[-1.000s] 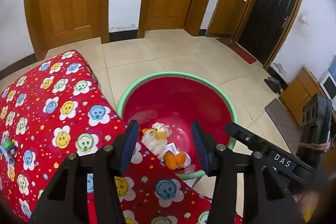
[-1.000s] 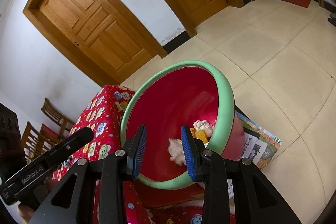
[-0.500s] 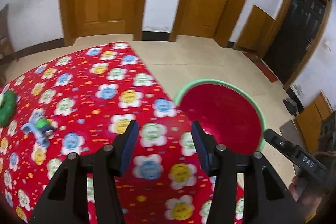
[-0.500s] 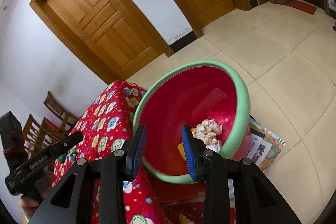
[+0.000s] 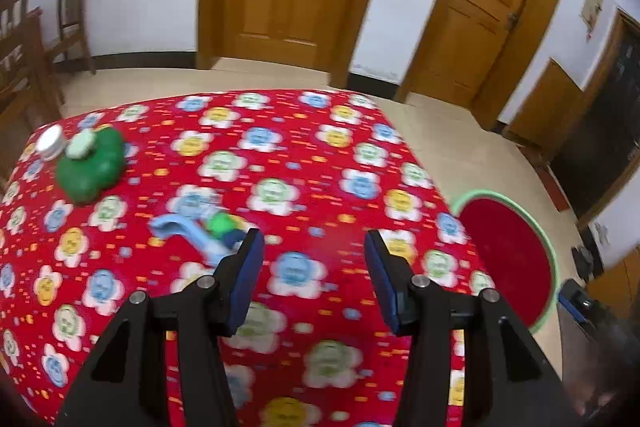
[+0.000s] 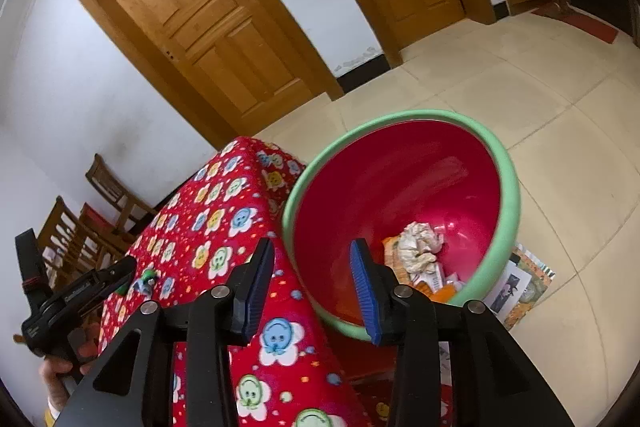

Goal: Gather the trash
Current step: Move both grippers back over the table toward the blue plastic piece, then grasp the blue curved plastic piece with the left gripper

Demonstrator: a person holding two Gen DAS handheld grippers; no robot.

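A red basin with a green rim (image 6: 508,163) stands on the floor beside the table; crumpled paper and orange wrappers (image 6: 418,247) lie in its bottom. My right gripper (image 6: 312,273) hovers over the table corner next to the basin, its jaws opening with nothing between them. My left gripper (image 5: 312,265) is open and empty above the red flowered tablecloth (image 5: 280,155). A light blue and green toy (image 5: 200,231) lies just left of its left finger. The basin (image 5: 548,251) shows at the right edge of the left wrist view.
A green lump with a pale cap (image 5: 90,163) and a small white jar (image 5: 51,143) sit at the table's far left. Wooden chairs (image 5: 28,39) stand by the wall. Magazines (image 6: 520,283) lie under the basin. A hand holds the left gripper (image 6: 76,299).
The left gripper has swung from over the basin to above the tablecloth, bringing the toy and green lump into view. The right gripper has drawn back a little and its jaws stand wider.
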